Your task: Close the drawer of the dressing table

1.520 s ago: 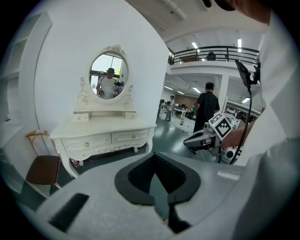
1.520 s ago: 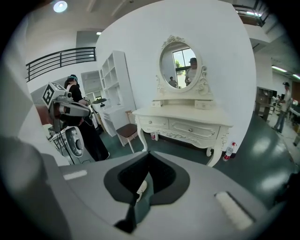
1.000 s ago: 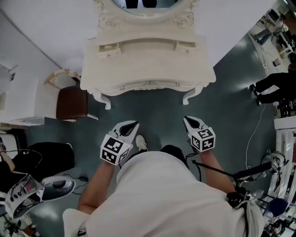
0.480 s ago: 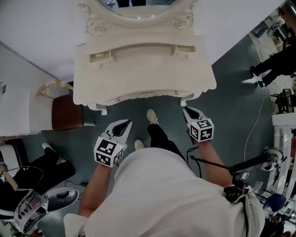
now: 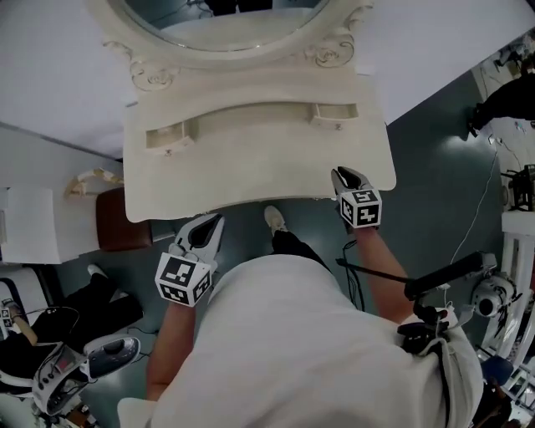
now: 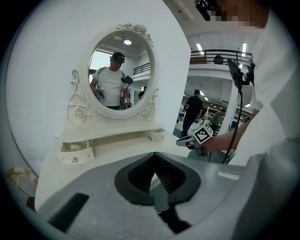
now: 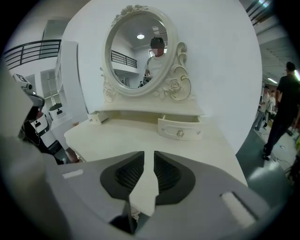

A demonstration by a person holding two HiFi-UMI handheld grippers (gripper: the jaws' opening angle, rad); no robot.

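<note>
The right tongs [image 5: 341, 173] [image 7: 154, 157] are partly open and opening, with a clear gap between the jaws and nothing in it. They hang just over the near right edge of the dressing table's surface [image 5: 251, 171] [image 7: 140, 136], pointing forward and down.

The right drawer [image 5: 335, 114] [image 7: 180, 128] sits ahead of them and a little to their right, well apart, at the back of the surface under the mirror [image 5: 226, 21] [image 7: 139, 47]. It stands pulled out from its shelf, knob facing the tongs.

The left tongs [image 5: 216, 219] [image 6: 153, 176] have their jaws together and grip nothing. They sit just short of the surface's near left edge.

The left drawer [image 5: 167, 136] [image 6: 75, 153] is ahead of them and off to their left, well apart. It is also pulled out, with something pale inside.

A brown stool [image 5: 117, 219] stands to the left of the left tongs, beside the table.
</note>
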